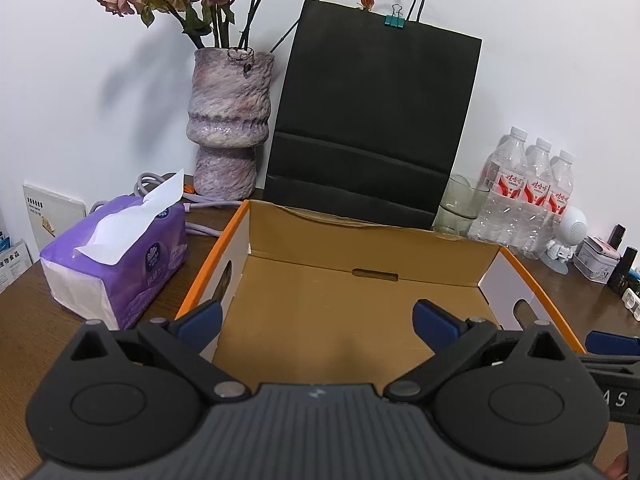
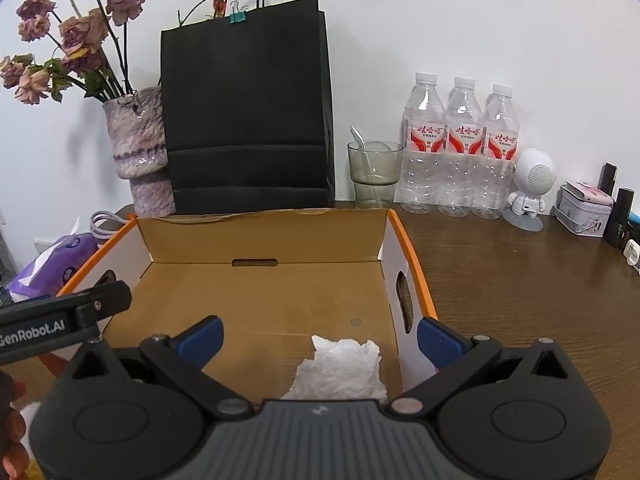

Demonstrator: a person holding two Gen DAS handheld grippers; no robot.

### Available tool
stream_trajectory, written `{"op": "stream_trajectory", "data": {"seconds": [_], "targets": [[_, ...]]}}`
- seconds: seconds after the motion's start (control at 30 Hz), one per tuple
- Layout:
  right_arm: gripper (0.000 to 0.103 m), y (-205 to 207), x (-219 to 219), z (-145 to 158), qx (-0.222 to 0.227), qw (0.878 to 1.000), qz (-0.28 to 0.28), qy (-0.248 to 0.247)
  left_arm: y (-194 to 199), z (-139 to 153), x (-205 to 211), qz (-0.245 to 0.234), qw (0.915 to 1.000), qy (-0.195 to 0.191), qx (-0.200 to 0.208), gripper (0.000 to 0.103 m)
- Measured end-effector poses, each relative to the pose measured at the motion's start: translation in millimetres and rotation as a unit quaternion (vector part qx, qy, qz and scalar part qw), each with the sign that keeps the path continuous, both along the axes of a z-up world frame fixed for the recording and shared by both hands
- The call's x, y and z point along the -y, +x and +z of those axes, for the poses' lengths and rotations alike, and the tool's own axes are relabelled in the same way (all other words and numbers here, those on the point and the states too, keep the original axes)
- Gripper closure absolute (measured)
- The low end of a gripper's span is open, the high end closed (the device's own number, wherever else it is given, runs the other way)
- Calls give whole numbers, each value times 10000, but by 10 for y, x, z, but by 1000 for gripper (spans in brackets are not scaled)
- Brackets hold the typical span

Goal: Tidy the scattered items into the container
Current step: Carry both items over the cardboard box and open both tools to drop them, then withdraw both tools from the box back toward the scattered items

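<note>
An open cardboard box [image 1: 360, 240] with orange edges stands on the brown table in front of both grippers; its rim [image 2: 256, 216] also shows in the right wrist view. A crumpled white tissue [image 2: 340, 368] lies on the box floor at the near right. My left gripper [image 1: 318, 320] hangs wide open over the near side of the box, nothing between its blue pads. My right gripper [image 2: 320, 338] is wide open too, just above the tissue, not touching it. A purple tissue pack [image 1: 116, 256] lies left of the box.
Behind the box stand a black paper bag [image 1: 372, 120], a vase of dried roses [image 1: 230, 120], a glass [image 2: 374, 172] with a spoon and three water bottles [image 2: 460, 144]. A white robot figure [image 2: 528, 188], a tin [image 2: 584, 212] and dark small items sit at right.
</note>
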State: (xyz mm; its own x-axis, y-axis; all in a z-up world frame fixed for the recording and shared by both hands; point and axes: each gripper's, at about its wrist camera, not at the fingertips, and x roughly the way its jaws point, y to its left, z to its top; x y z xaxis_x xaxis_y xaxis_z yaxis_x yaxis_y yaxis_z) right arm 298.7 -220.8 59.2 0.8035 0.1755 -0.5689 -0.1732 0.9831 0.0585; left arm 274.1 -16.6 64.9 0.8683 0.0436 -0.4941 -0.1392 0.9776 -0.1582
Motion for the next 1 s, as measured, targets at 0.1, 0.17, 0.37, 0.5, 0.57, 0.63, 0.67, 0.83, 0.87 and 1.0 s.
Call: {"op": "stream_trajectory", "data": {"seconds": [0.1,0.17,0.37,0.5,0.57,0.63,0.67,0.83,0.87,1.0], "targets": [[0,0,0,2,-3,10000,5,-3,-16,19,-2,-18,10000,-40,21,0],[0,-6,1,11,5,10000,22,11,-49,56,-5,-32,9999,-58,93,0],[0,-158,21,157,220,9997,44,22,-254,202,-19,-43,9993,-158,348,0],[0,-302,50,253,311,9994,65,118,-413,275,-54,-64,9989,-181,422,0],[0,-387,62,289,355,9993,28,91,-499,317,-84,-68,9988,-205,448,0],[0,-490,77,319,387,9992,13,75,-594,369,-126,-26,9984,-255,504,0],[0,-543,87,334,402,9992,12,79,-646,399,-149,-12,9982,-274,536,0],[0,-841,155,396,469,9989,-34,79,-949,527,-249,-24,9972,-233,712,0],[0,-903,172,400,479,9988,-57,85,-1010,539,-274,-29,9971,-221,734,0],[0,-1151,246,401,499,9986,-127,98,-1258,554,-421,-24,9967,-223,775,0]]}}
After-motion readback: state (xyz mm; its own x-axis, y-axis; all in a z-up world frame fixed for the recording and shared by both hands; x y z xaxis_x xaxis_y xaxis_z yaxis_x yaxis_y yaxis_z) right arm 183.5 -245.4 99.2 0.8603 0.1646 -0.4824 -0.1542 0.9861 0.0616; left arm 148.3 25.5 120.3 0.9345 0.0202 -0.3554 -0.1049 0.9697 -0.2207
